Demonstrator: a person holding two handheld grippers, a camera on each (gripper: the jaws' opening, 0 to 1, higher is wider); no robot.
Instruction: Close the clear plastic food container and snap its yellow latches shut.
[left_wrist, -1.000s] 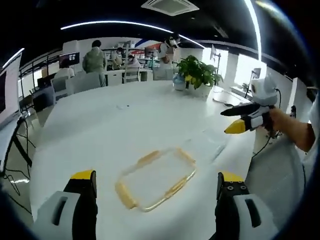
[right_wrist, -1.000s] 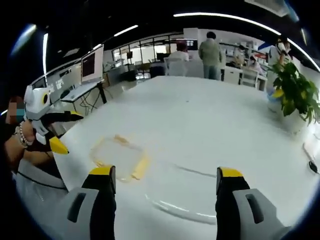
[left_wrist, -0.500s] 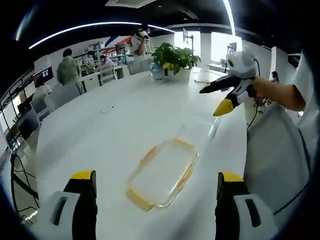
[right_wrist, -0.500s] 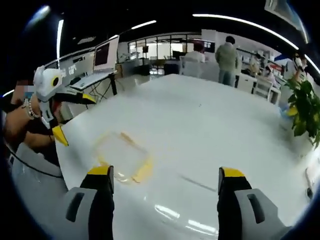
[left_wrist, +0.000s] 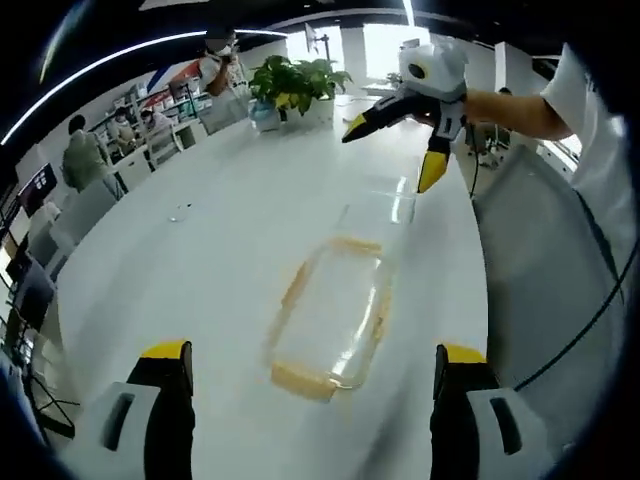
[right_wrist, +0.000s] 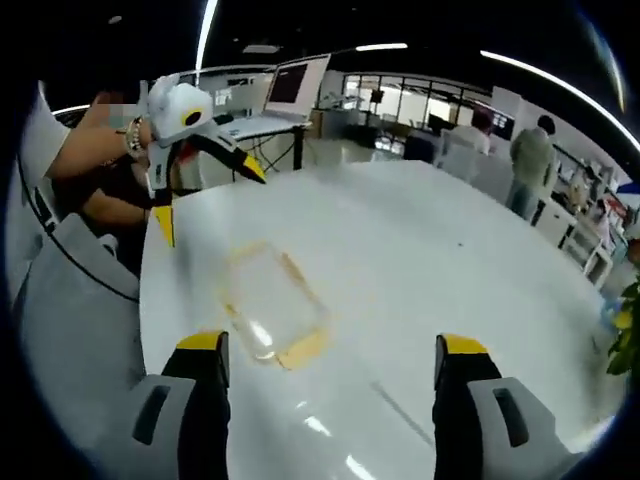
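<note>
The right gripper is hovering above the white table, its yellow-tipped jaws standing wide apart. The clear rectangular plastic food container with yellow latches is lying flat ahead. Beyond it, the left gripper is hanging with jaws splayed.

Both tools share one look: the left gripper and right gripper have grey jaws capped in yellow, with dark inner faces and slotted bodies. The person wears a white short sleeve and a beaded bracelet
</note>
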